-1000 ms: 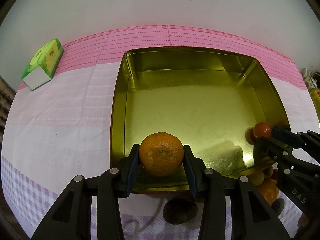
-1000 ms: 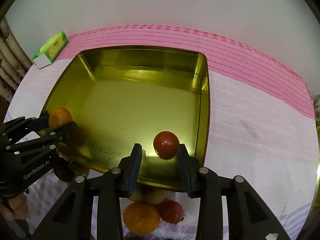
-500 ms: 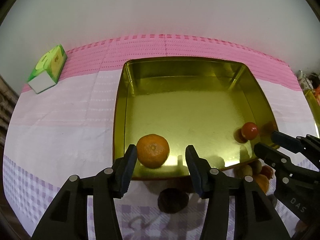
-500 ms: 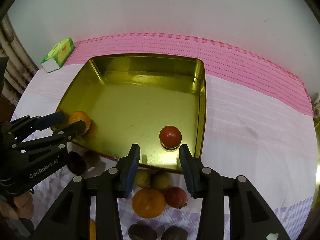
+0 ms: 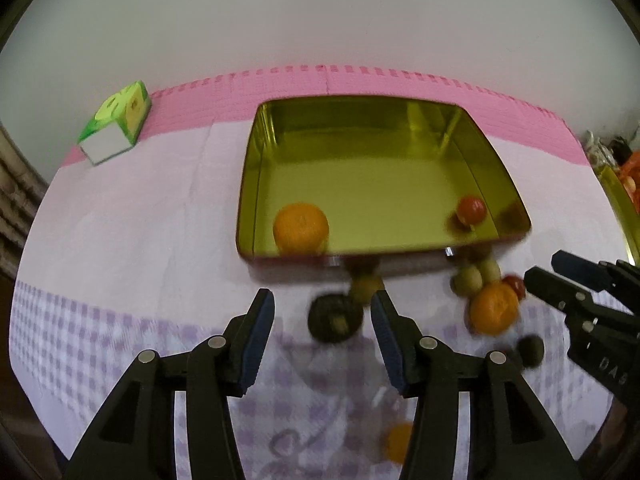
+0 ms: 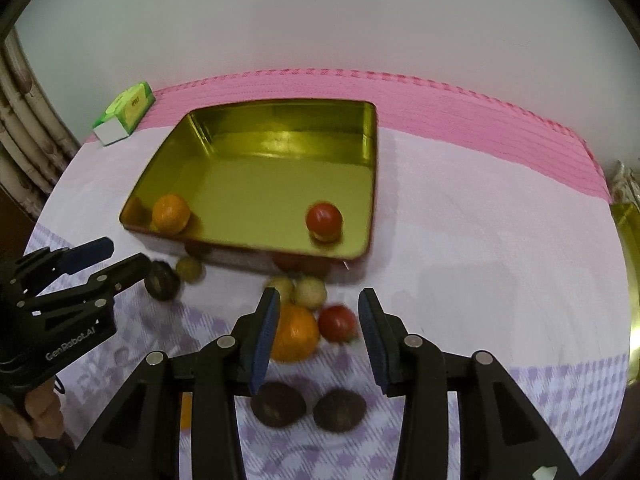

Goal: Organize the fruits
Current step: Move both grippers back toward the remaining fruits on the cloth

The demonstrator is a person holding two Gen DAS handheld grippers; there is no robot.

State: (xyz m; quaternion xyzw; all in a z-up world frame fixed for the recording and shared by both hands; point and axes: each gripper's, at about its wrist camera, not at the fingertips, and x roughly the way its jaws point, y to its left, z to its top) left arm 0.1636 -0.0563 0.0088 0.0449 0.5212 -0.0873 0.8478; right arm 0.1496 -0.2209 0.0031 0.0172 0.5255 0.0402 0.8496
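A gold tin tray point(image 5: 372, 116) point(image 6: 276, 110) holds an orange point(image 5: 301, 227) point(image 6: 171, 213) at its near left and a red tomato point(image 5: 472, 209) point(image 6: 324, 220) at its near right. My left gripper point(image 5: 322, 346) point(image 6: 120, 260) is open and empty, pulled back in front of the tray above a dark brown fruit point(image 5: 334, 317) point(image 6: 162, 281). My right gripper point(image 6: 316, 336) point(image 5: 548, 268) is open and empty above loose fruit: an orange point(image 6: 295, 334) point(image 5: 494, 308), a red tomato point(image 6: 338, 323) and pale green fruits point(image 6: 308, 292).
A green tissue box point(image 5: 116, 128) point(image 6: 124, 114) lies at the back left on the pink and white cloth. Two dark fruits point(image 6: 278, 404) lie near me. Another gold tray's rim point(image 6: 628, 248) shows at the far right. A wall stands behind the table.
Both grippers opened, released the orange and the tomato into the tray, and pulled back toward me. The loose fruit in front of the tray has come into view.
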